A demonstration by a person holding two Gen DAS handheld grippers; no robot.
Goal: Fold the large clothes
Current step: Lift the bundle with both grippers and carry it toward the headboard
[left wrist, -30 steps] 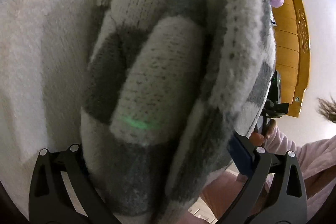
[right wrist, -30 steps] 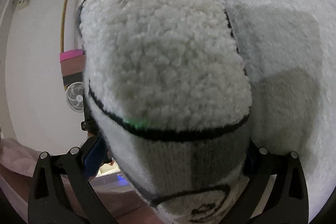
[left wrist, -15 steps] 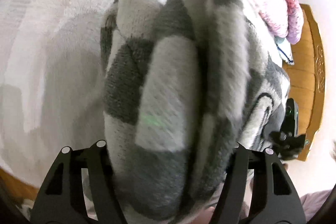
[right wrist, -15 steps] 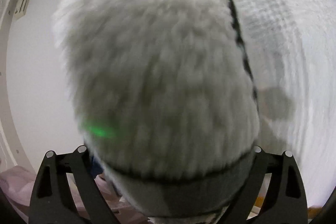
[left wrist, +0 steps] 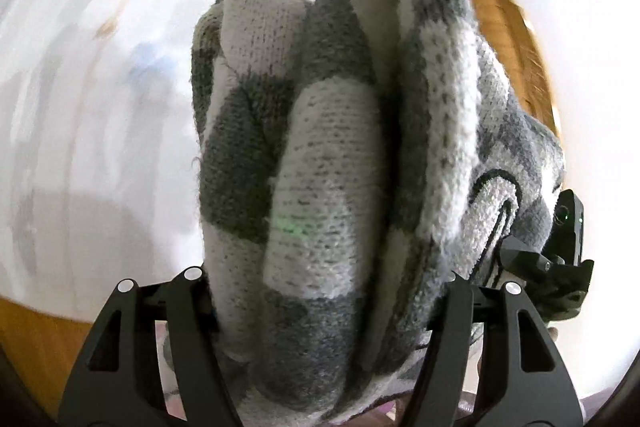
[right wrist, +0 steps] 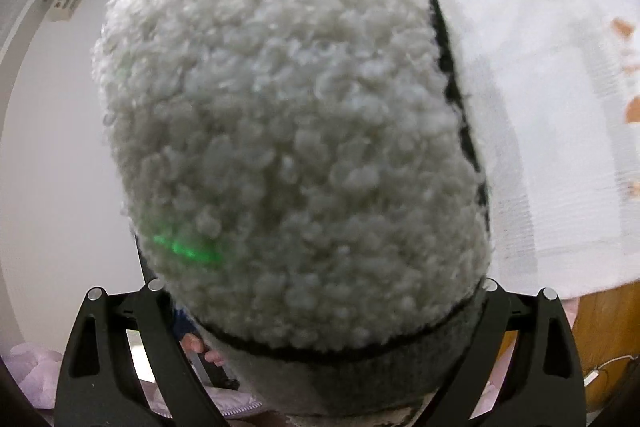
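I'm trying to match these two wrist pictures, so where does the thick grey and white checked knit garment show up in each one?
Left wrist: the grey and white checked knit garment fills the centre as bunched folds, gripped between the black fingers.
Right wrist: its fluffy white fleece side fills the centre, a grey band at the bottom.
Shared landmark: the white patterned bedspread, left in one view, right in the other.

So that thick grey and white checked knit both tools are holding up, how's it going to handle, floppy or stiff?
Probably floppy: the checked knit bunches into soft rolls between the left tool. Likely bulky and fairly heavy, since its fleecy side fills the right tool. The fuzzy surface should grip rather than slip.
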